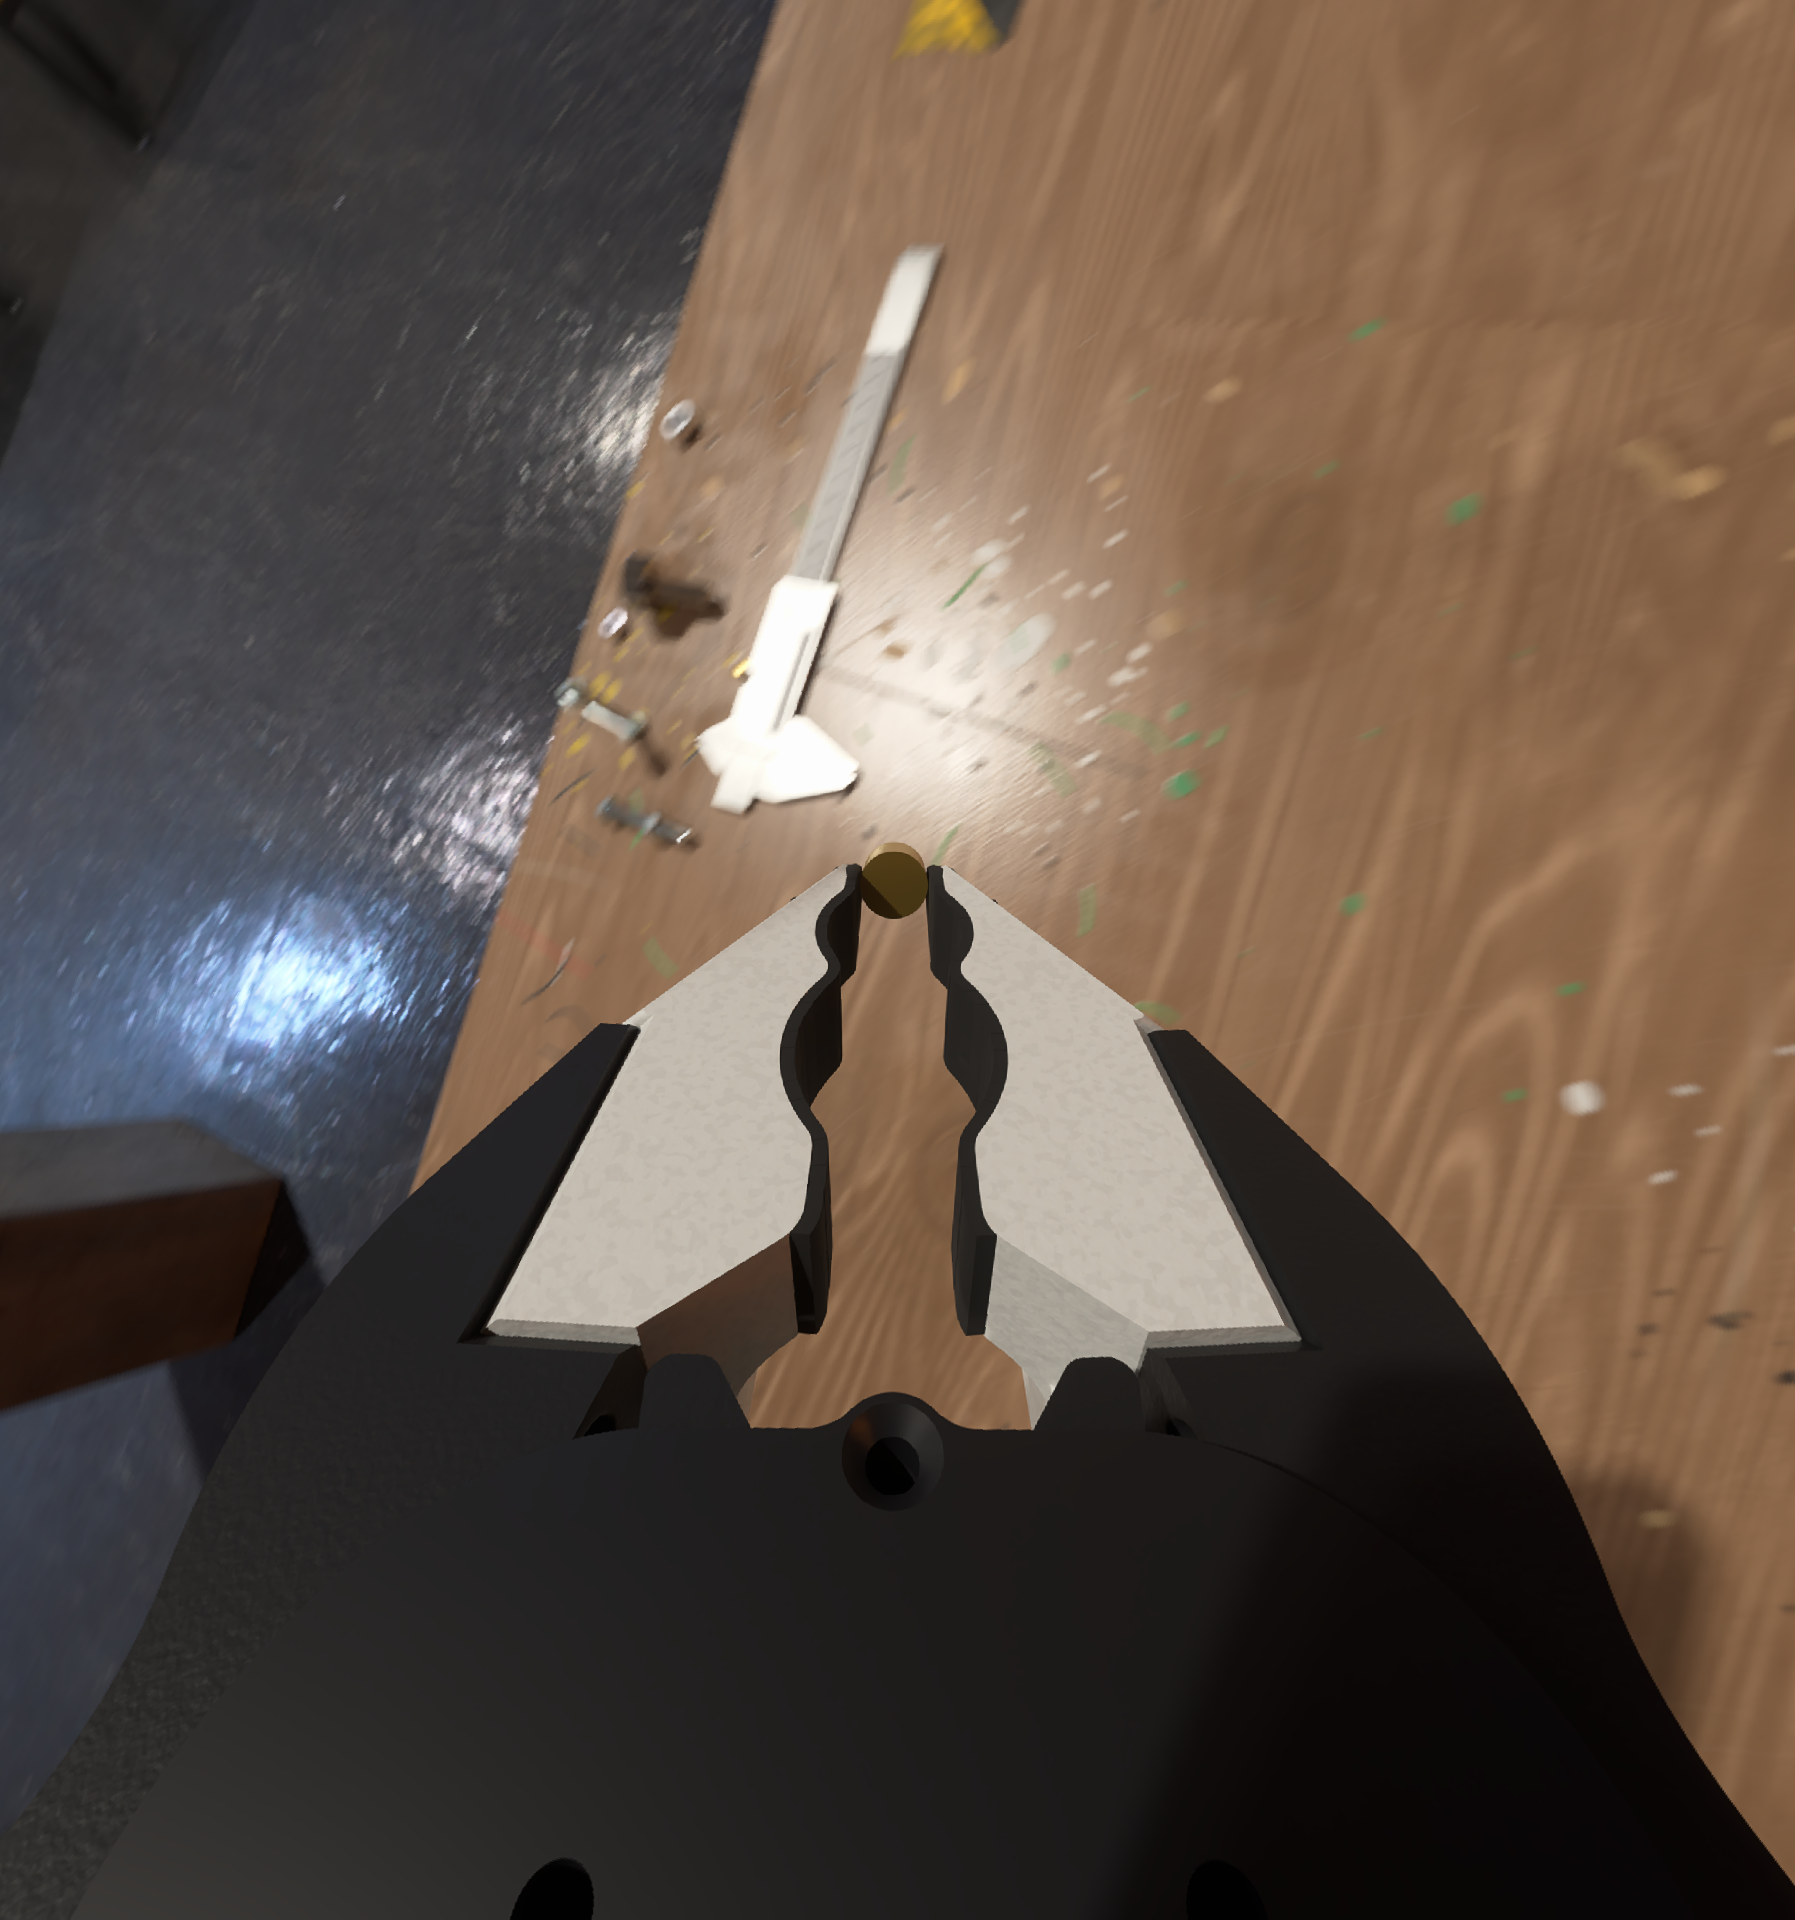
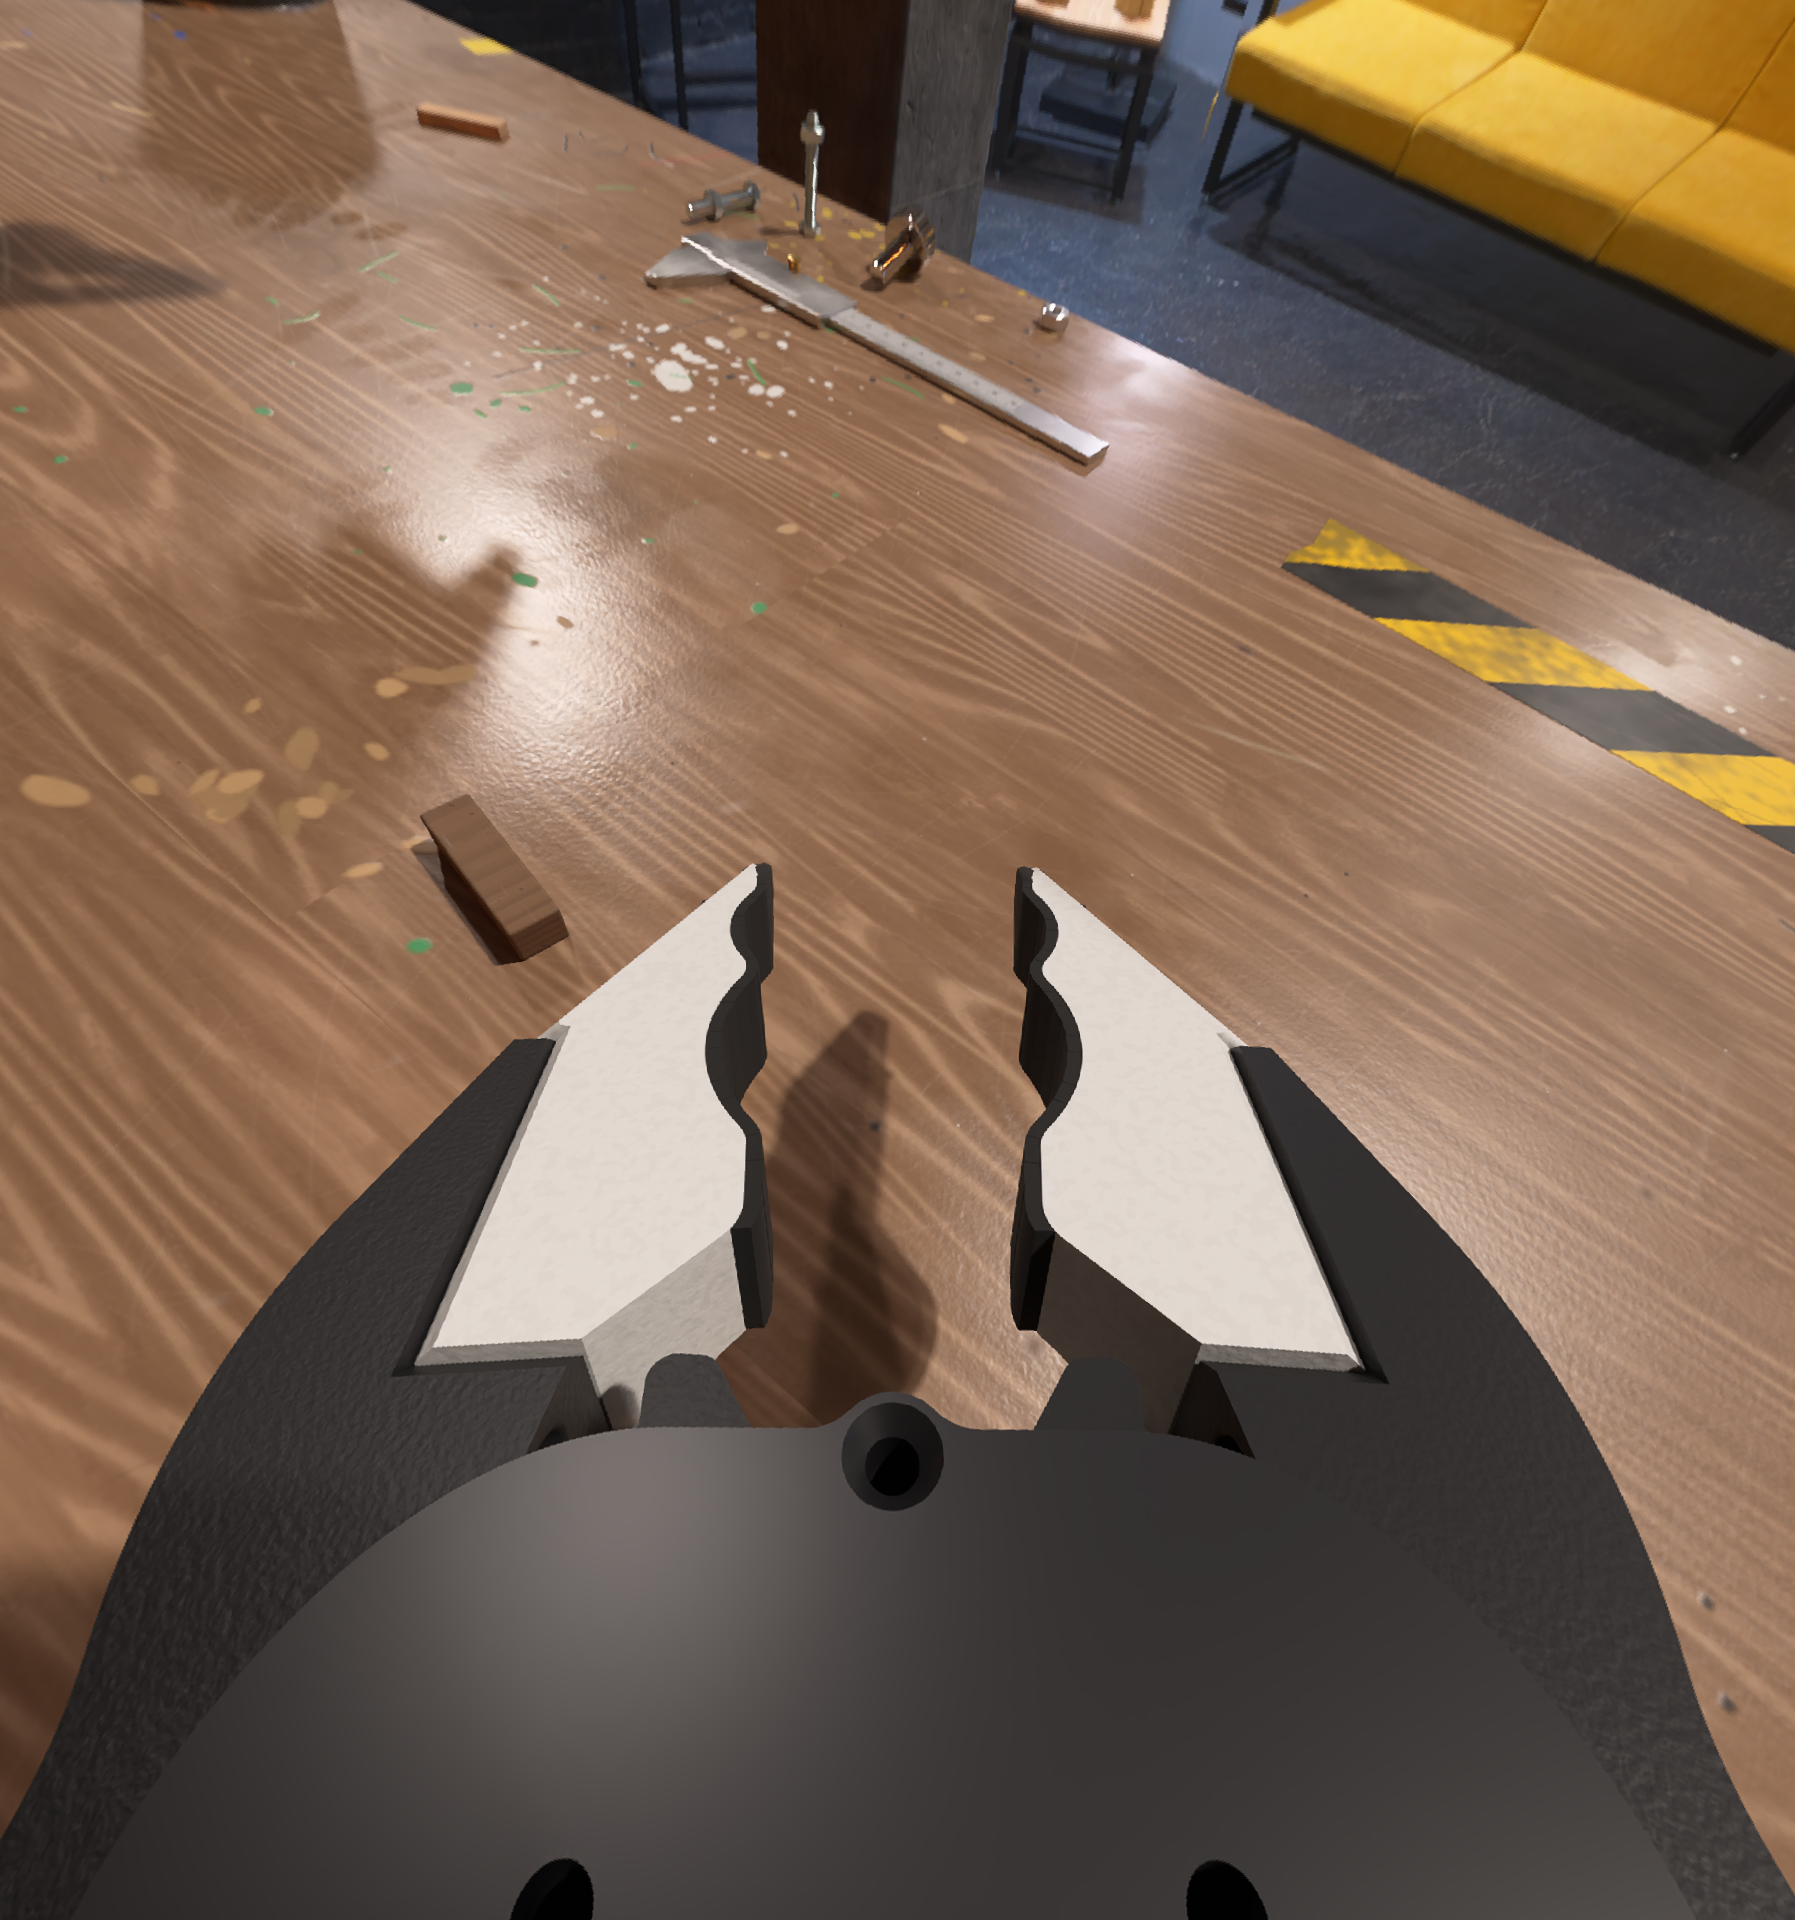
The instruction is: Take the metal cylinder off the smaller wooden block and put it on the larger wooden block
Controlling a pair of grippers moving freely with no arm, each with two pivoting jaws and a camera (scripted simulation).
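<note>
In the left wrist view my left gripper is shut on a small brass-coloured metal cylinder, seen end-on between the fingertips and held above the wooden table. In the right wrist view my right gripper is open and empty, low over the table. A dark brown wooden block lies just left of its left finger, apart from it. A lighter orange-brown wooden block lies far off at the back of the table. Neither block shows in the left wrist view.
A metal caliper lies with several bolts and nuts near the table edge, with dark floor beyond. Yellow-black hazard tape marks the table's right edge. A yellow sofa and a post stand beyond.
</note>
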